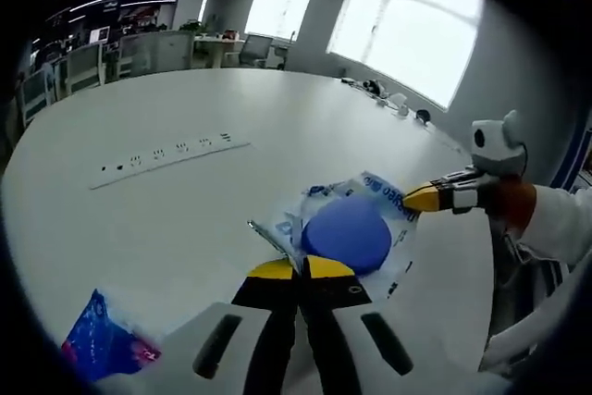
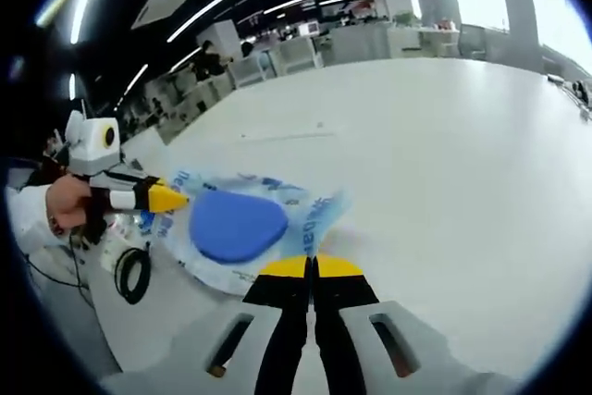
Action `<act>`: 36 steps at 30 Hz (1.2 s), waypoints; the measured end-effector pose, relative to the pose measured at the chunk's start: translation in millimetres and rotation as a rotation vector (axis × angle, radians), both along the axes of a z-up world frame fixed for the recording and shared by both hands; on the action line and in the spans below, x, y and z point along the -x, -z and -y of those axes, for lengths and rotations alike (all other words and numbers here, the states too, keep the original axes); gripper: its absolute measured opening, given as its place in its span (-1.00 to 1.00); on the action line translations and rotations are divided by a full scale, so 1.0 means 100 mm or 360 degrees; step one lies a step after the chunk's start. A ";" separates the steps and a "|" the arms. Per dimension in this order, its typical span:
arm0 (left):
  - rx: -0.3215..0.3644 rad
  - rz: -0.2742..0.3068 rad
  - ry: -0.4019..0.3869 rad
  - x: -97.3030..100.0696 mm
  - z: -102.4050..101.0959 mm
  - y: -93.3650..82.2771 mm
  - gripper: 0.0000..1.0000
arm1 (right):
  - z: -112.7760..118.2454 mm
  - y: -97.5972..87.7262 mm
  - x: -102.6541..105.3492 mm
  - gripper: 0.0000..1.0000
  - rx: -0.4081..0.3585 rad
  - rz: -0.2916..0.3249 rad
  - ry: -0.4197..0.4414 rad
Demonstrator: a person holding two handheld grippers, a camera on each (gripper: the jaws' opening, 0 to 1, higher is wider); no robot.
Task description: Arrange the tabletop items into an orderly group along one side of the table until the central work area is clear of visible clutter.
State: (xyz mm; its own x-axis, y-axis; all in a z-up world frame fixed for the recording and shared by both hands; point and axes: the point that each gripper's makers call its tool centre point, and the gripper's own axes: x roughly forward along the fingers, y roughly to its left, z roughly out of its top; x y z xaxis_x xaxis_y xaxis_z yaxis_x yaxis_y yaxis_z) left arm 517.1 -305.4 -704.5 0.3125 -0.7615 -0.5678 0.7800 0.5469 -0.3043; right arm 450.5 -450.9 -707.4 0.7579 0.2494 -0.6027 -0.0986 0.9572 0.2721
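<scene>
Packet (image 1: 356,219): clear plastic with blue print, holding a blue disc (image 1: 347,233), lies on the white table (image 1: 185,219) between both grippers. Left to right in the left gripper view: a small blue-and-pink pouch (image 1: 100,344) at the near edge, the left gripper (image 1: 302,267) with jaws pressed together at the packet's near edge, most likely pinching film, then the right gripper (image 1: 427,198) nipping the far corner. In the right gripper view, the right gripper (image 2: 313,266) reads the same: jaws together on the film.

Advice: lift both ends level, keep the film taut so the disc doesn't slide, and carry it to the pouch side.

Table is smooth, with a long power strip (image 1: 171,162) mid-surface and a black cable coil (image 2: 133,275) near the edge. Open office, big windows (image 1: 407,25), desks behind.
</scene>
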 end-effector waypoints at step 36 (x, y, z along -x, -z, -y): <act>-0.0015 -0.0125 -0.0106 -0.16 -0.01 0.50 -0.84 | 0.06 0.27 -0.10 -0.99 0.0093 -0.0014 0.0003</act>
State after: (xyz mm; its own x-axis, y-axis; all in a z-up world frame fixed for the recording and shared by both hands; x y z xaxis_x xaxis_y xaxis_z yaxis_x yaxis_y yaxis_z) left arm 533.5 -304.4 -754.1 0.3165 -0.7352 -0.5995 0.7157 0.5999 -0.3578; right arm 460.7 -457.0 -734.2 0.7530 0.2119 -0.6229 -0.0945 0.9717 0.2163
